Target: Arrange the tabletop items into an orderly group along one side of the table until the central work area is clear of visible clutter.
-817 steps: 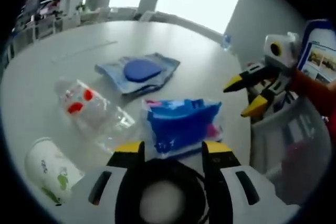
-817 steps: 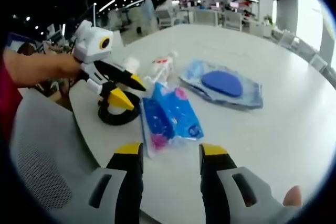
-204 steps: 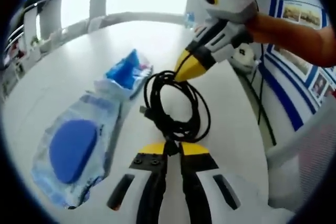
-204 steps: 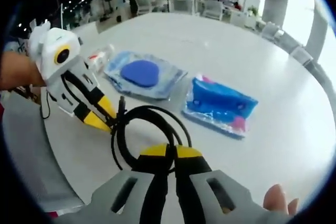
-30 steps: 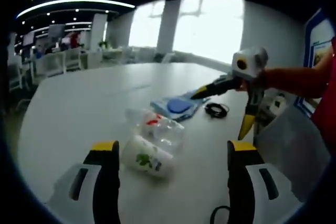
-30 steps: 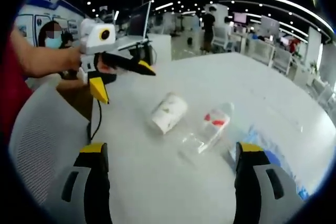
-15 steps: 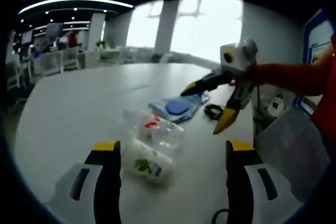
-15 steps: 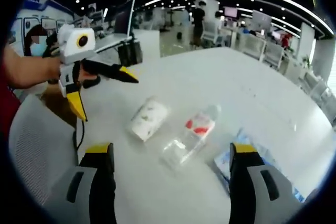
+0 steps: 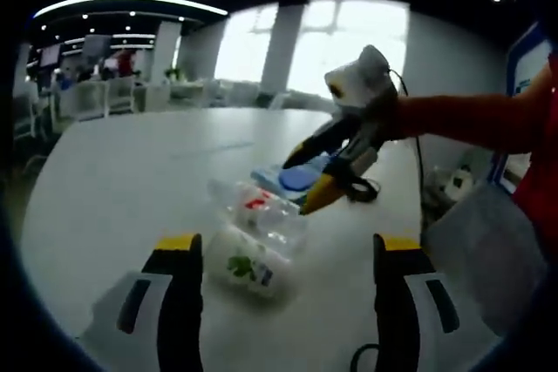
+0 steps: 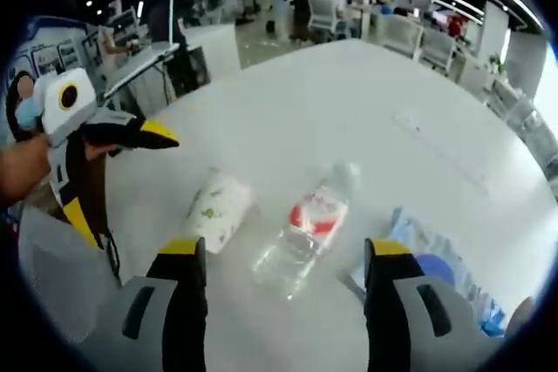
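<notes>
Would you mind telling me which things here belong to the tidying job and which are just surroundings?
For the job:
- paper cup, lying on its side
- clear plastic bottle, lying beside it
- blue packet
- coiled black cable
- both claws, open: left claw, right claw

Just around:
- white table
- office chairs in the background

Bare desk beyond; paper cup & plastic bottle lie side by side w/ narrow gap, blue pouch near.

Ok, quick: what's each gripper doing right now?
Left gripper: open, holding nothing.
Right gripper: open, holding nothing, above the bottle.
</notes>
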Demonstrator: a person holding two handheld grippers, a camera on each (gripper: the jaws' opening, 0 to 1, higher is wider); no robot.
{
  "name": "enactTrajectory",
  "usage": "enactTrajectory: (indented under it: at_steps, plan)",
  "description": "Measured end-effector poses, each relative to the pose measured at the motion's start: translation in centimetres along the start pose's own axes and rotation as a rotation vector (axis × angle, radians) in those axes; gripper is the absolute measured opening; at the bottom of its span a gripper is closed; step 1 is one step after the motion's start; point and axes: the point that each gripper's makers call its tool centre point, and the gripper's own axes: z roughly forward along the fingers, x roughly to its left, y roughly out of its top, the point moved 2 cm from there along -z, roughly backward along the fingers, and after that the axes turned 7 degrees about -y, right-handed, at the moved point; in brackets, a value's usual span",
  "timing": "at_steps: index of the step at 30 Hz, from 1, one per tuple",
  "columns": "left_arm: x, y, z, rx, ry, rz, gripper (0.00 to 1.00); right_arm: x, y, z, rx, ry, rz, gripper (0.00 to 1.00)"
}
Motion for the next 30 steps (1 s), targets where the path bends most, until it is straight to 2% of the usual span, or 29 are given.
enactTrajectory:
  at_steps: [6, 14, 22, 26, 30]
  plan:
    - [0.1, -0.4, -0.1, 0.000, -0.004, -0.008, 0.76, -0.3, 0.6, 1.6, 0.053, -0.010, 0.033, 0.64]
    - [0.2, -0.4, 0.0, -0.001, -0.010, -0.011, 0.75, -1.2, 0.3, 3.5, 0.142, -0.042, 0.100, 0.56]
    - [0.3, -0.9, 0.2, -0.002, -0.017, -0.023, 0.75, -1.7, -0.2, 5.2, 0.234, -0.072, 0.140, 0.51]
    - [0.4, -1.3, 0.2, -0.002, -0.017, -0.032, 0.75, -1.7, -0.1, 5.9, 0.248, -0.082, 0.157, 0.50]
    - [0.4, -1.5, 0.1, -0.008, -0.017, -0.039, 0.75, -1.5, -0.7, 6.6, 0.287, -0.093, 0.163, 0.51]
